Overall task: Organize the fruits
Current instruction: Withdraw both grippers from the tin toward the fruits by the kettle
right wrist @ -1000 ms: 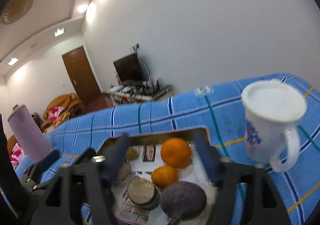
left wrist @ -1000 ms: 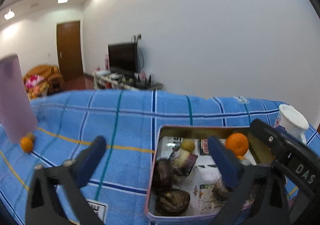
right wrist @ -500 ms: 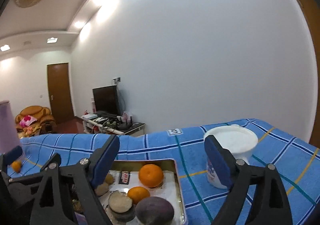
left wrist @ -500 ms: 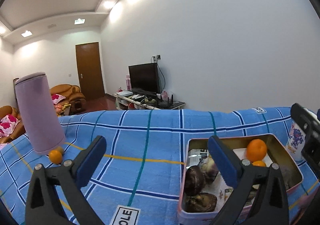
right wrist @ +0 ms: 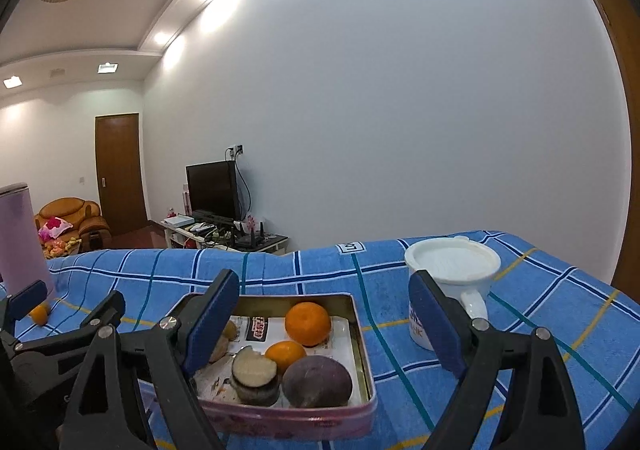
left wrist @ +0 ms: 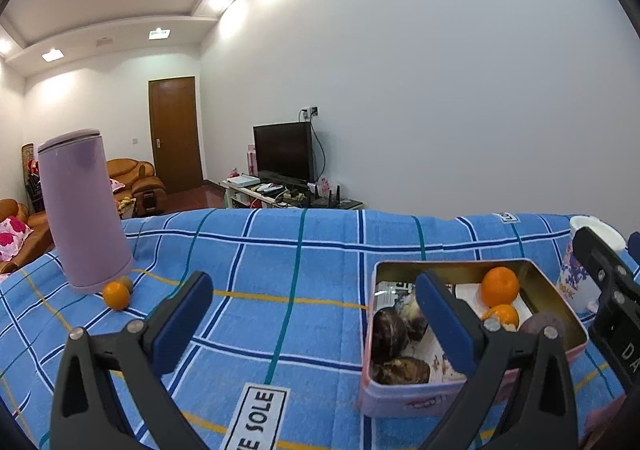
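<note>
We have pulled both tools back from the tin (right wrist: 362,334), right tool (right wrist: 324,324) and left tool (left wrist: 312,314) released and empty, so the stray orange (left wrist: 116,294) beside the purple flask (left wrist: 82,209) comes next.

mug (left wrist: 576,270) behind gripper; label (left wrist: 256,420) cropped

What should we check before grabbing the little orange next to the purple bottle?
1. Left gripper open and holding nothing: ok.
2. Right gripper open and holding nothing: ok.
3. Loose orange on the blue cloth, in plain sight: ok.
4. Room to grab without knocking the purple bottle: not ok, it sits right at the bottle's base.
5. Space left in the tin: ok.
6. What the small brownish fruit behind the orange is: cannot tell.
</note>
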The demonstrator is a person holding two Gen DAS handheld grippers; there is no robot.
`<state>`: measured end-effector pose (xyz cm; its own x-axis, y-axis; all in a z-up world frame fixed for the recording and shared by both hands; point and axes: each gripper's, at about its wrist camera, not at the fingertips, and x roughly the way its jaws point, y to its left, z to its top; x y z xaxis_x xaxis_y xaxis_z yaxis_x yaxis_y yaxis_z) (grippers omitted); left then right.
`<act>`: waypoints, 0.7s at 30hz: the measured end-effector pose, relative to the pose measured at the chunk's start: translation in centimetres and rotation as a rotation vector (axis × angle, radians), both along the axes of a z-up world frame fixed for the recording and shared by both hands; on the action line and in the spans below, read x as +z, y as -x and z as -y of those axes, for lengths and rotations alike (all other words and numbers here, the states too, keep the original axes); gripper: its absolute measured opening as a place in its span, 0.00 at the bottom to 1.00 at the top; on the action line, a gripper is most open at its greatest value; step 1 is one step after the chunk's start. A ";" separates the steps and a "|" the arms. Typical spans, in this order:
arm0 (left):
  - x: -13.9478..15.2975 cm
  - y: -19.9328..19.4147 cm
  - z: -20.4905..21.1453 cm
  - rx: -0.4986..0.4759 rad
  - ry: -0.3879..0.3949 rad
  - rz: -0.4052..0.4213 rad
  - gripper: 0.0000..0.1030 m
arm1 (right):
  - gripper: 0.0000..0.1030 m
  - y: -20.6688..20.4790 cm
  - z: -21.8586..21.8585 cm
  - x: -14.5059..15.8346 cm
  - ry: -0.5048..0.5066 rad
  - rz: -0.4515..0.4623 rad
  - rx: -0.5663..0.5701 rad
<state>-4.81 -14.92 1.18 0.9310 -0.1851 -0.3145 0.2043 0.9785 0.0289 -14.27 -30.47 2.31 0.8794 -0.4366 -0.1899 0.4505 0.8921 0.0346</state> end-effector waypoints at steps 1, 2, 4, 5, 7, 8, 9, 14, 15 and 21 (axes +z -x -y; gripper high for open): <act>-0.1 0.2 -0.1 0.000 -0.001 0.000 1.00 | 0.85 0.0 -0.1 0.0 0.005 0.001 0.000; -0.1 0.5 -0.4 0.000 -0.001 0.001 1.00 | 0.85 0.2 -0.3 -0.1 0.009 -0.001 0.003; -0.1 0.8 -0.6 0.002 -0.002 0.000 1.00 | 0.85 0.5 -0.7 -0.1 0.012 -0.009 0.006; -0.1 1.0 -0.8 0.003 -0.001 0.001 1.00 | 0.85 0.6 -0.8 0.0 0.012 -0.011 0.006; 0.0 1.2 -1.0 0.005 0.001 0.003 1.00 | 0.85 1.0 -0.9 0.0 0.010 -0.004 0.002; 0.0 1.4 -1.3 0.006 0.003 0.005 1.00 | 0.85 1.3 -0.8 0.0 0.007 0.003 0.000; 0.0 1.4 -1.3 0.003 0.003 0.004 1.00 | 0.85 1.5 -0.8 0.1 0.006 0.009 -0.003; -0.1 1.6 -1.8 -0.026 -0.054 0.000 1.00 | 0.85 2.1 -0.8 0.1 0.005 0.030 -0.033; -0.1 1.7 -1.9 -0.032 -0.062 0.005 1.00 | 0.85 2.3 -1.0 0.1 0.007 0.032 -0.041; 0.0 1.4 -3.8 -0.046 -0.109 0.029 1.00 | 0.85 2.3 -1.5 -0.1 -0.032 0.008 -0.057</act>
<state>-6.25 -11.12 1.19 0.9314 -0.1940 -0.3081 0.2464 0.9589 0.1408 -16.52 -28.97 2.23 0.8546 -0.4801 -0.1980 0.5003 0.8633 0.0663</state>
